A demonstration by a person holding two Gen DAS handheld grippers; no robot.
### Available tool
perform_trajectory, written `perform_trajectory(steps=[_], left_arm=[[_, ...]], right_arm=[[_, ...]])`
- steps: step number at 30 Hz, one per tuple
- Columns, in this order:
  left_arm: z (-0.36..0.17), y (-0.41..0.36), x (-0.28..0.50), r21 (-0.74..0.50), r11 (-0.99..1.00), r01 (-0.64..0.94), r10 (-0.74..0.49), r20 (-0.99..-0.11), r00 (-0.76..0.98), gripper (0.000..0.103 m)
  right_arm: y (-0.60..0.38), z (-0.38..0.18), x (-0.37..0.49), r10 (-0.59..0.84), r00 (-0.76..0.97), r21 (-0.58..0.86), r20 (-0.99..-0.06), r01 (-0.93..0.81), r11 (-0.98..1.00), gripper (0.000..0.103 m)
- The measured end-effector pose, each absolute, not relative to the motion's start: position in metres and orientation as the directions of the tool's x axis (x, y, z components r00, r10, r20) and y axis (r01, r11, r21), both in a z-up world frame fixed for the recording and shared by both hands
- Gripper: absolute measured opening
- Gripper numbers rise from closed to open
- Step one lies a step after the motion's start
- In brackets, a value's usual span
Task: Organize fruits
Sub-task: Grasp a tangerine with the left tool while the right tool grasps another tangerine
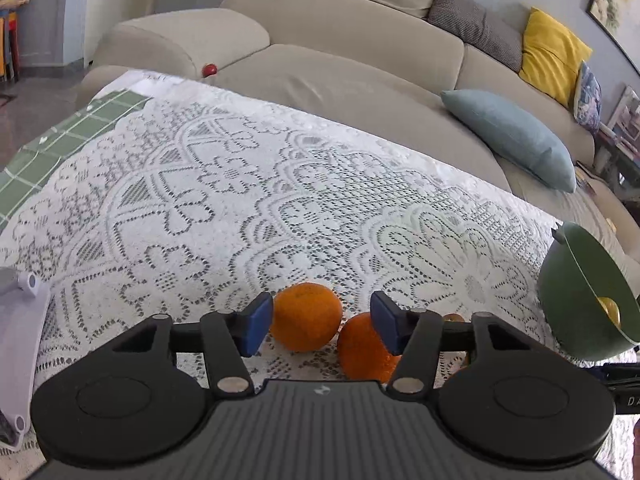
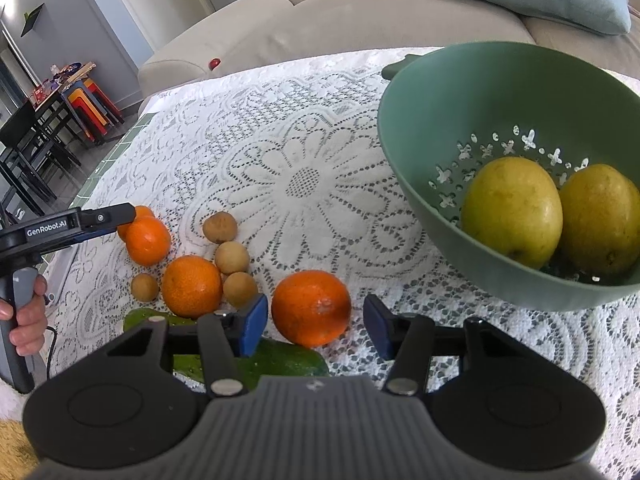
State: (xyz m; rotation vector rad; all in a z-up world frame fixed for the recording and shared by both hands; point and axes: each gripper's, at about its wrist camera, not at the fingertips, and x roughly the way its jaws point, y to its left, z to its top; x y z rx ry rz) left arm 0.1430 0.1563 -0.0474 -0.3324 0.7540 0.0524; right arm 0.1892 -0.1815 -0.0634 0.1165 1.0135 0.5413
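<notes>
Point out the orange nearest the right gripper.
The orange between the right gripper's open fingers, alone nearest the green bowl. The other oranges sit farther left among the small brown fruits.

Only readable text is "GenRobot.AI" in white on the black body of the left gripper [image 2: 110, 216], seen from the right wrist view. In the left wrist view, a dark edge at far right shows "DA", cut off.

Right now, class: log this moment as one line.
left claw: open, around orange | right claw: open, around orange | green colander: two yellow-green fruits
</notes>
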Motion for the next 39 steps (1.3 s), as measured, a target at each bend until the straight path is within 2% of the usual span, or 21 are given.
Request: perform_trajectory(steps=[6, 17, 21, 24, 31, 39], left_arm=[[-0.051, 0.169, 0.143, -0.34, 0.918, -0.203, -0.102, -0.697, 0.71, 0.064], [-0.063, 0.162, 0.149, -0.299, 0.93, -0.214, -0.071, -0.717, 0.694, 0.061], [-0.067, 0.159, 0.152, -0.285, 0.934, -0.216, -0.056, -0.712, 0.7, 0.053], [-0.066, 0.155, 0.151, -0.267, 0.94, -0.212, -0.046, -0.714, 0.698, 0.052], [-0.065, 0.151, 0.15, -0.244, 0.946, -0.212, -0.026, -0.711, 0.703, 0.052], [-0.049, 0.148, 0.142, -0.238, 0.946, -0.221, 0.006, -0.667, 0.745, 0.052]], right_arm=[[-0.18, -0.064, 0.19, 0.485, 0.408, 0.339, -0.774, -0.38, 0.86, 0.052], [-0.178, -0.067, 0.192, 0.485, 0.398, 0.341, -0.779, -0.38, 0.86, 0.052], [-0.179, -0.068, 0.193, 0.485, 0.393, 0.346, -0.781, -0.375, 0.86, 0.047], [-0.181, -0.069, 0.193, 0.496, 0.382, 0.359, -0.78, -0.376, 0.854, 0.042], [-0.178, -0.068, 0.192, 0.492, 0.389, 0.347, -0.779, -0.387, 0.854, 0.041], [-0.173, -0.056, 0.186, 0.491, 0.431, 0.292, -0.757, -0.448, 0.845, 0.041]])
